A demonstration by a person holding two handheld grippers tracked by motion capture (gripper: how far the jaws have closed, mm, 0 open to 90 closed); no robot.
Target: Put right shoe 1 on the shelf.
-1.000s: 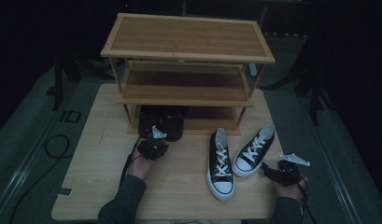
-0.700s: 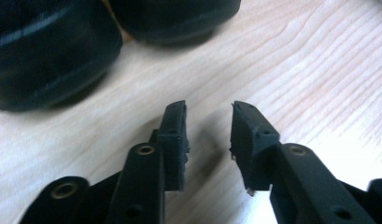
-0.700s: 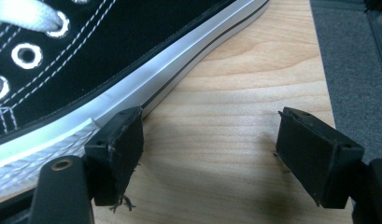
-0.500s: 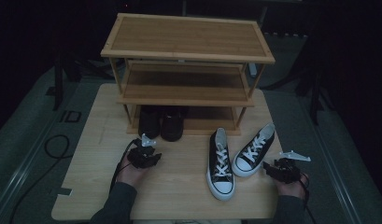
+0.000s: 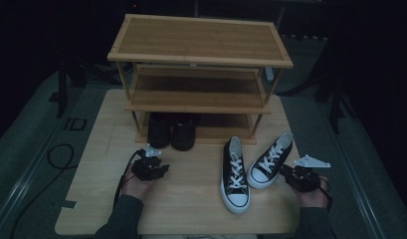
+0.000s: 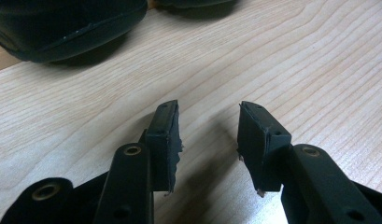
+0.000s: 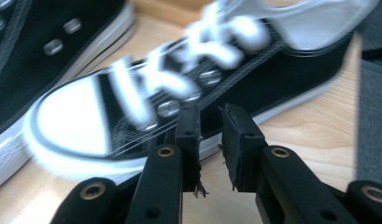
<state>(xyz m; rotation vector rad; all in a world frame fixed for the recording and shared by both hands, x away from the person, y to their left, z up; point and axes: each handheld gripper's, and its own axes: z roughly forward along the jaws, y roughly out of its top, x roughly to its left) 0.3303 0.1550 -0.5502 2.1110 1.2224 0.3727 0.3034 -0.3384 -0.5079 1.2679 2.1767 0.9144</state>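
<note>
Right sneaker (image 5: 269,160) lower right of high view, toe toward right gripper (image 5: 290,174), just beside; jaws just closing, narrow gap, nothing pinched, contact unclear from blur. Left gripper (image 5: 159,168) lower left, jaws just opening, spread, empty, near black shoes (image 5: 171,132).

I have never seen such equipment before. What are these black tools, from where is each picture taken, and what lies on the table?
A person holds a two-jaw hand tool in each hand: the left gripper and the right gripper. One camera looks down from above; two others ride on the grippers and look along their jaws. On the wooden table stand a bamboo shoe rack with a dark pair of shoes at its bottom, and two black-and-white sneakers. Neither gripper holds anything; the right jaws are nearly closed beside a sneaker.
</note>
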